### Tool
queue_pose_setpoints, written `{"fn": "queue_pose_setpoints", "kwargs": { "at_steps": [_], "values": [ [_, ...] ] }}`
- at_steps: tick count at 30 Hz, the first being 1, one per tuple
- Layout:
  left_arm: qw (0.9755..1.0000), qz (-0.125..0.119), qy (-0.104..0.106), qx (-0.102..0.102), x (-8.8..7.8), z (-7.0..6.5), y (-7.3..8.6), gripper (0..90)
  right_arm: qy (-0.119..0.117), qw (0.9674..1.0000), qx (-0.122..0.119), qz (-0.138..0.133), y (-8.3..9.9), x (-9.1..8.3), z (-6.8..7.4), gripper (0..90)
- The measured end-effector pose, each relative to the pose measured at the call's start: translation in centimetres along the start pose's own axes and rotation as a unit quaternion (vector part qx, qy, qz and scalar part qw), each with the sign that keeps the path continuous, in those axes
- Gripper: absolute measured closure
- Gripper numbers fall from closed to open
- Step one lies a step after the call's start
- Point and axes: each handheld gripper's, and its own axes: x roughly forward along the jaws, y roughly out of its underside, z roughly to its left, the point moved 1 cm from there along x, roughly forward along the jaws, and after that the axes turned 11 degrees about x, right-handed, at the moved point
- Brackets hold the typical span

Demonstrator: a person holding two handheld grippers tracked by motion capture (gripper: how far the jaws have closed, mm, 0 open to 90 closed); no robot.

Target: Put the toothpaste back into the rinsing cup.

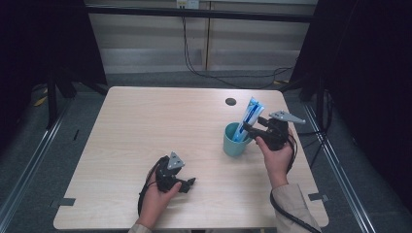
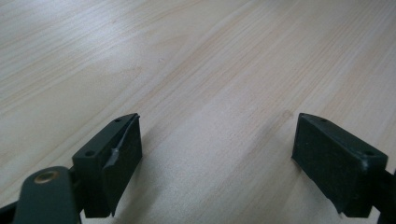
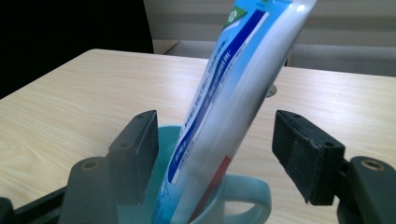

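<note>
The toothpaste tube (image 1: 246, 120) stands in the teal mug (image 1: 235, 143) on the right half of the desk (image 1: 145, 131), its long axis tilted rather than upright. In the high view its flat crimped end points up and away from the person, leaning toward the far right corner, while its lower end sits down inside the mug. In the right gripper view the tube (image 3: 233, 107) leans from the mug's mouth at lower left up to the top right of the picture, its blue and white printed face turned to the camera.

The high view takes in both hands, the mug's place near the right edge, and a small dark round hole (image 1: 231, 101) in the desk beyond it. The right gripper view gives the tube's print, a red patch low on it, and the mug's handle (image 3: 254, 198) turned toward the camera. The left gripper view gives bare wood grain (image 2: 196, 70) between two black pads.

The right tongs (image 1: 248, 127) stand open around the tube: one pad (image 3: 142, 149) to each side, clear gaps between pad and tube, neither pressing on it. The left tongs (image 1: 188, 183) rest low on the desk near the front edge, well apart from the mug, spread wide with nothing between them.
</note>
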Motion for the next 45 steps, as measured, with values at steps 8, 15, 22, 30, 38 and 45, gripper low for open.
{"fn": "queue_pose_setpoints", "kwargs": {
  "at_steps": [8,15,22,30,38,45],
  "values": [
    [1.0,0.0,-0.001,0.0,0.0,0.0,0.0,15.3,-0.003,0.9998,-0.012,0.017,0.5,-0.3,-0.3,29.9],
    [1.0,0.0,0.0,0.0,0.0,0.0,0.0,15.4,-0.005,0.9994,-0.026,0.023,0.9,-0.8,-0.6,25.0],
    [1.0,-0.002,0.002,0.0,0.0,0.0,0.0,15.3,-0.01,0.9991,-0.031,0.028,1.2,-1.3,-0.9,20.1],
    [1.0,-0.001,0.0,0.0,0.0,0.0,0.0,15.3,-0.027,0.9974,-0.048,0.046,1.5,-2.0,-0.7,15.6],
    [1.0,-0.002,0.002,0.0,0.0,0.0,0.0,15.3,-0.046,0.9965,-0.05,0.048,1.8,-2.4,-0.3,15.6],
    [1.0,-0.003,0.001,-0.002,0.0,0.0,0.0,15.3,-0.06,0.9948,-0.057,0.059,2.2,-2.8,0.1,15.6]
  ]
}}
